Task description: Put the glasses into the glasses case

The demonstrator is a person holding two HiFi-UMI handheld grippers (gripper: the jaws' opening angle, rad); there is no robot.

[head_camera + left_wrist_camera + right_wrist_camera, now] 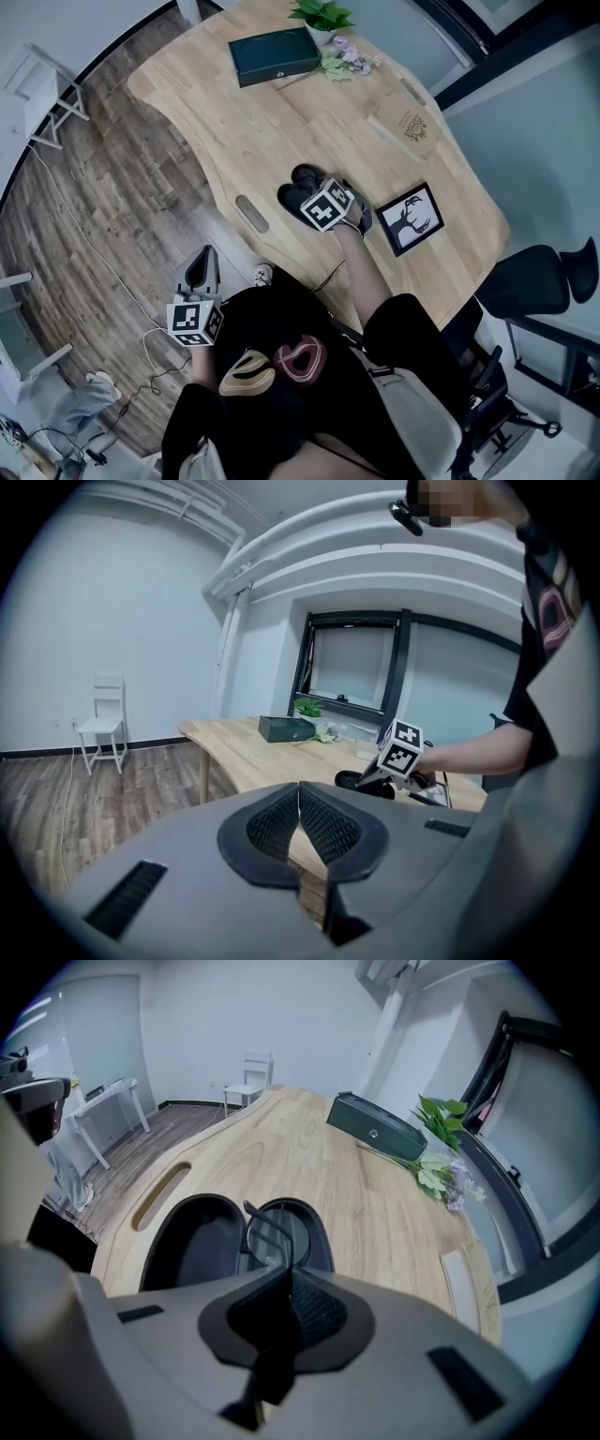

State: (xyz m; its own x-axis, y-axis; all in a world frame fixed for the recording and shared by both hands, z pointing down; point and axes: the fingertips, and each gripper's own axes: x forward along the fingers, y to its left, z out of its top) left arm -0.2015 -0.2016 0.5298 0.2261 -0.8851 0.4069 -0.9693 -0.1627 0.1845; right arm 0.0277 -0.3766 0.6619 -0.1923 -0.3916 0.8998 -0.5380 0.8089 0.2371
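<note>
Black glasses (269,1234) between right tongs (288,1277)

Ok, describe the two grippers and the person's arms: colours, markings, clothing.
The left gripper and right gripper have smooth grey bodies with dark slots and black, ribbed pads in a rounded wedge shape. Each carries a white cube with black square markers: left cube, right cube. The person wears a black short-sleeved top with a pink and tan print.
</note>
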